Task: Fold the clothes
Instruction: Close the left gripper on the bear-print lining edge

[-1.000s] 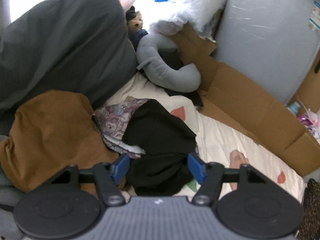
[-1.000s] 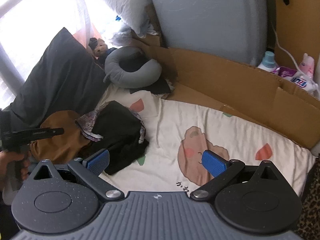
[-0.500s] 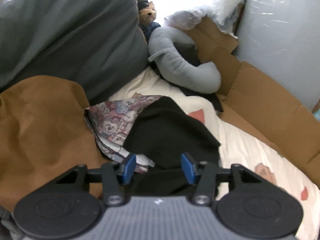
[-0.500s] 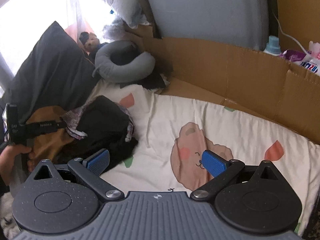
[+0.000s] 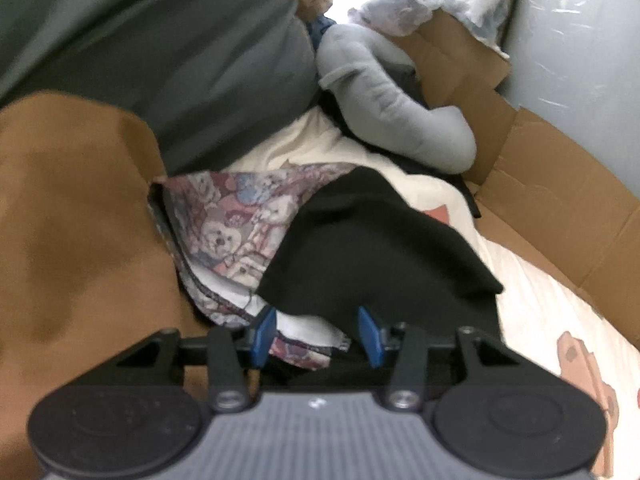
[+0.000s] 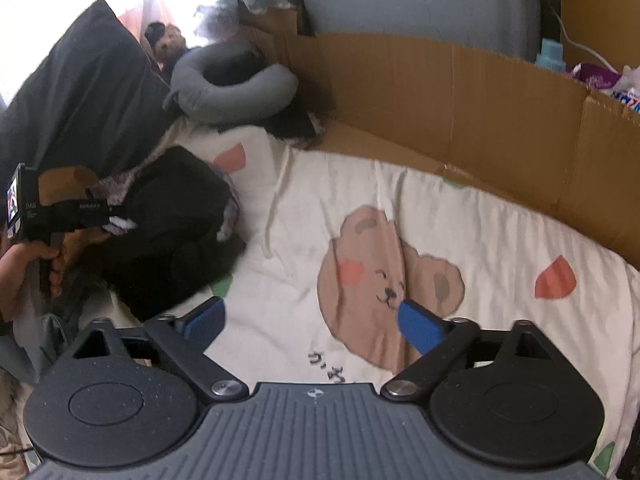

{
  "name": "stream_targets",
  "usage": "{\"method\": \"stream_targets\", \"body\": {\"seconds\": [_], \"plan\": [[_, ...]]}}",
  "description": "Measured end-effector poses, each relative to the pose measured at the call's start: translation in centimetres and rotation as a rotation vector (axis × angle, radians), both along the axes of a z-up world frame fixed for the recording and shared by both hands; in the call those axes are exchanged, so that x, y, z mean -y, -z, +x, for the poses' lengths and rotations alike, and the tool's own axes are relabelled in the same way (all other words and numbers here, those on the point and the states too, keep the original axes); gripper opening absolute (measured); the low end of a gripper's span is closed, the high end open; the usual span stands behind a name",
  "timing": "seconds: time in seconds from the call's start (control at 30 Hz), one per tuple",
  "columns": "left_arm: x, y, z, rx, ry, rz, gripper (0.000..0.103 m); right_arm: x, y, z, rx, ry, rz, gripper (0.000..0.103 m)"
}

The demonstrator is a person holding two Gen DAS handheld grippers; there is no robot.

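1. Left wrist view: my left hand-held gripper (image 5: 318, 334) is spread part-way, its blue pads either side of the edge of the bear-print garment (image 5: 236, 220) and the black garment (image 5: 372, 248); whether the pads touch the cloth I cannot tell. A brown garment (image 5: 76, 216) lies to the left, a dark grey pillow (image 5: 180, 56) behind.
2. Right wrist view: my right hand-held gripper (image 6: 310, 320) is spread wide, empty, over the bear-print bedsheet (image 6: 460, 240). The clothes pile sits at left on the bed, near the neck pillow (image 6: 236, 88) and cardboard (image 6: 460, 92).
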State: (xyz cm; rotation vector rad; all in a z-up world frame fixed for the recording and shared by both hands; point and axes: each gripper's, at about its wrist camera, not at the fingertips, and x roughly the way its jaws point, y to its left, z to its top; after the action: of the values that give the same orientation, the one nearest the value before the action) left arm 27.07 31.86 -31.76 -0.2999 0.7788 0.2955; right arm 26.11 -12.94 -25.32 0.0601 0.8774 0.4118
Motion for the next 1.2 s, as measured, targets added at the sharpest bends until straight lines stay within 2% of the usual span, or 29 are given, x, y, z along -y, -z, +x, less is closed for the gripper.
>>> {"method": "stream_targets", "body": {"seconds": [0.17, 0.4, 0.57, 0.67, 0.7, 0.73, 0.77, 0.83, 1.2], "plan": [[-1.1, 1.7, 0.6, 0.014, -0.007, -0.003, 0.051, -0.2, 0.7, -0.3, -0.006, -0.009, -0.047, 0.093], [-2.8, 3.0, 1.3, 0.05, 0.002, -0.049, 0.054, -0.4, 1.4, -0.5, -0.015, -0.018, -0.089, 0.093], [-3.8, 2.8, 1.1, 0.12, -0.024, -0.092, 0.053, -0.6, 1.6, -0.7, -0.013, -0.026, -0.096, 0.093], [-4.0, 2.4, 0.6, 0.173, -0.03, -0.101, 0.039, -0.6, 1.7, -0.6, -0.013, -0.026, -0.088, 0.093], [-4.1, 2.4, 0.7, 0.173, -0.035, -0.1, 0.026, -0.6, 1.7, -0.6, -0.016, -0.026, -0.084, 0.092], [-4.2, 2.5, 0.8, 0.171, -0.04, -0.098, 0.013, -0.5, 1.8, -0.6, -0.02, -0.026, -0.08, 0.086], [-4.3, 2.6, 1.1, 0.167, -0.042, -0.094, 0.008, -0.5, 1.8, -0.5, -0.023, -0.026, -0.075, 0.081], [-4.2, 2.5, 1.2, 0.18, -0.043, -0.079, 0.005, -0.4, 1.8, -0.4, -0.029, -0.026, -0.066, 0.076], [0.4, -1.0, -0.9, 0.249, 0.083, -0.104, 0.003, 0.0, 2.0, -0.3, -0.049, 0.0, 0.04, 0.075]]}}
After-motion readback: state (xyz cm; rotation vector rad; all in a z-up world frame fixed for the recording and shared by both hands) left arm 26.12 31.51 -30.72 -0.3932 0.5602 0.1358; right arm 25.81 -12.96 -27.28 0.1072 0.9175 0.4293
